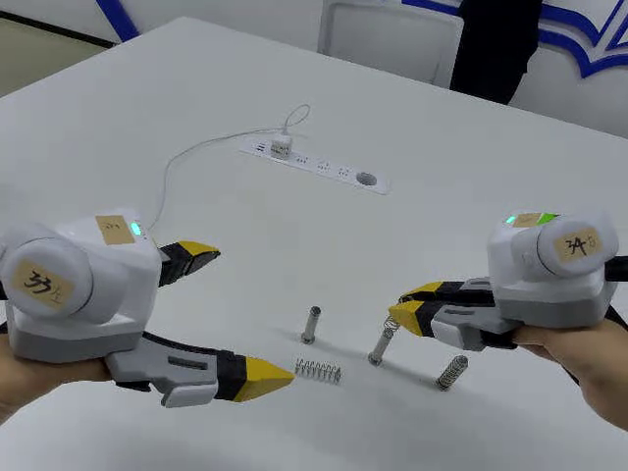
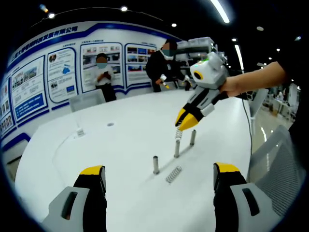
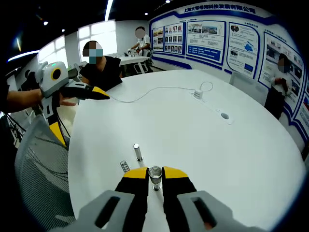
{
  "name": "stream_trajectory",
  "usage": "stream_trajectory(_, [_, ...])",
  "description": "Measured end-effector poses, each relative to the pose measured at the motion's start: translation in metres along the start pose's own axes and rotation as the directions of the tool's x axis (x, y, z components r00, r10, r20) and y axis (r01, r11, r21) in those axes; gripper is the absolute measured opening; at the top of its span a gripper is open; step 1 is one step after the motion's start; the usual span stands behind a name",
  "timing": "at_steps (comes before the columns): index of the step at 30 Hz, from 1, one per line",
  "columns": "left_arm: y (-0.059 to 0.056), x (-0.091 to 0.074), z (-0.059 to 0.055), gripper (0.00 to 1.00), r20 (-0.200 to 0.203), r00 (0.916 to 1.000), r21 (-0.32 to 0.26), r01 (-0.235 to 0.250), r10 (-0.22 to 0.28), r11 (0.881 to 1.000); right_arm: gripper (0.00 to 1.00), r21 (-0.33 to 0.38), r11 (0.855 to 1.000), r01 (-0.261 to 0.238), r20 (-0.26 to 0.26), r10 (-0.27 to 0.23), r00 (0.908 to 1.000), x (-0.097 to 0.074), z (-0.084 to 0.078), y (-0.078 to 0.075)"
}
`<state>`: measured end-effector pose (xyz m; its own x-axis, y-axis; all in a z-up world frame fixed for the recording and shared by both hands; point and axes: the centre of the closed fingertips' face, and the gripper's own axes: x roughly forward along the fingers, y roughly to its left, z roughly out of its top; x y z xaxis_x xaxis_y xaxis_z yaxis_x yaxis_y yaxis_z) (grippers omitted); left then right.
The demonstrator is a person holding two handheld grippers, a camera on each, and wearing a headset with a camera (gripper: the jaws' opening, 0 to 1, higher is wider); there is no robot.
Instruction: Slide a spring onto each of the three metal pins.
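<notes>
The right hand-held gripper (image 1: 404,312) has its yellow tips pressed together on the held spring (image 1: 391,327), which sits over the top of the middle pin (image 1: 377,353); the lower part of that pin is bare. In the right gripper view the held spring (image 3: 155,173) stands end-on between the two jaws. The left hand-held gripper (image 1: 235,314) hovers with its jaws spread wide and nothing between them, off to the left of the pins.

The three pins stand upright in a short row on the white bench (image 1: 442,196), near the person's side. The bare pin (image 1: 311,324) is the leftmost. The loose spring (image 1: 318,370) lies flat just in front of it, between the bare pin and the middle pin, touching neither. The right pin (image 1: 452,371) carries the fitted spring (image 1: 453,367) along its length and stands below the right hand-held gripper's body.

Beyond the pins the bench runs wide and bare up to a power strip (image 1: 314,162) with a white cable (image 1: 196,147) looping away to the left, well apart from the work. The bench's far edge shows at the upper left, with a chair (image 1: 392,39) pushed up to the far side. In the right gripper view the bench's rim curves past on the left, with a mesh chair (image 3: 38,159) just beside it.
</notes>
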<state>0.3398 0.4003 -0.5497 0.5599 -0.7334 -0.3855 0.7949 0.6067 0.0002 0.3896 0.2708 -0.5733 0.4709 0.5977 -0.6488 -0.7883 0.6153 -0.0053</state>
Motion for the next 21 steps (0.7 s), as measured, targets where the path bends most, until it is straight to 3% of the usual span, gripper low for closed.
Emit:
stream_trajectory(10, [-0.004,0.0,-0.005,0.95,-0.011,0.9999,0.008,0.008,-0.007,1.0,0.11,-0.016,1.0,0.002,-0.036,-0.003,0.9994,0.006,-0.009,0.001])
stream_trajectory(21, [0.0,-0.003,-0.006,0.94,-0.011,0.9999,0.005,-0.004,0.004,1.0,0.11,-0.01,1.0,0.005,-0.054,-0.005,0.9985,0.016,-0.014,-0.001])
